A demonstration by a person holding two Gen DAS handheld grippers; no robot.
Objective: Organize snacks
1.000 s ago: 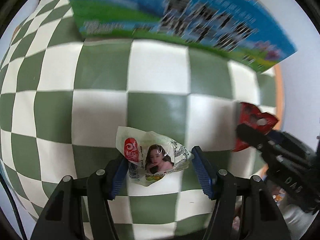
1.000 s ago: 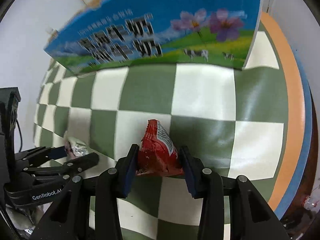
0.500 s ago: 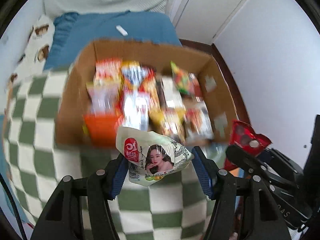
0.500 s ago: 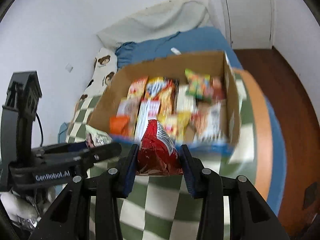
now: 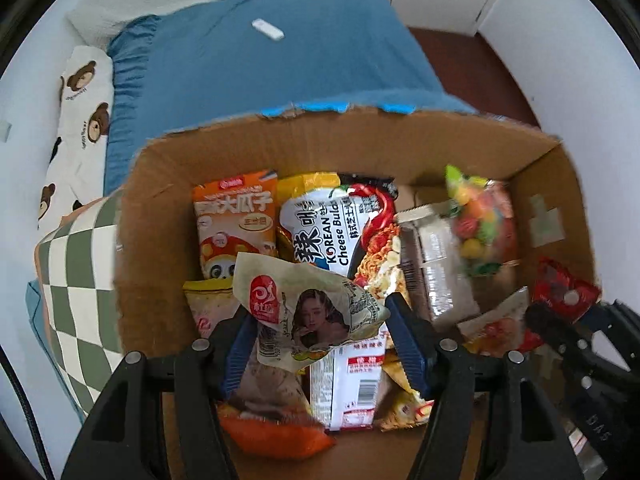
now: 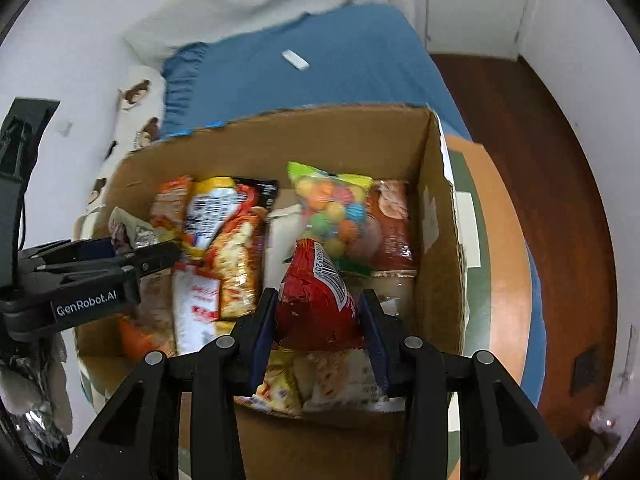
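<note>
Left claw (image 5: 320,334) gripping pale packet (image 5: 308,308), jaws just easing wider; right claw (image 6: 318,320) clamping red packet (image 6: 316,300). Both hovering over crowded cardboard box (image 5: 152,216). Risking packets sliding off the heap if released high.

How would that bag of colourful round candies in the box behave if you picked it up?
The candy bag would probably sag and shift, since loose balls show through its clear film. It likely feels fairly heavy for its size, being packed full. The glossy film may be slippery, so gripping the flat green top edge seems safer.
</note>
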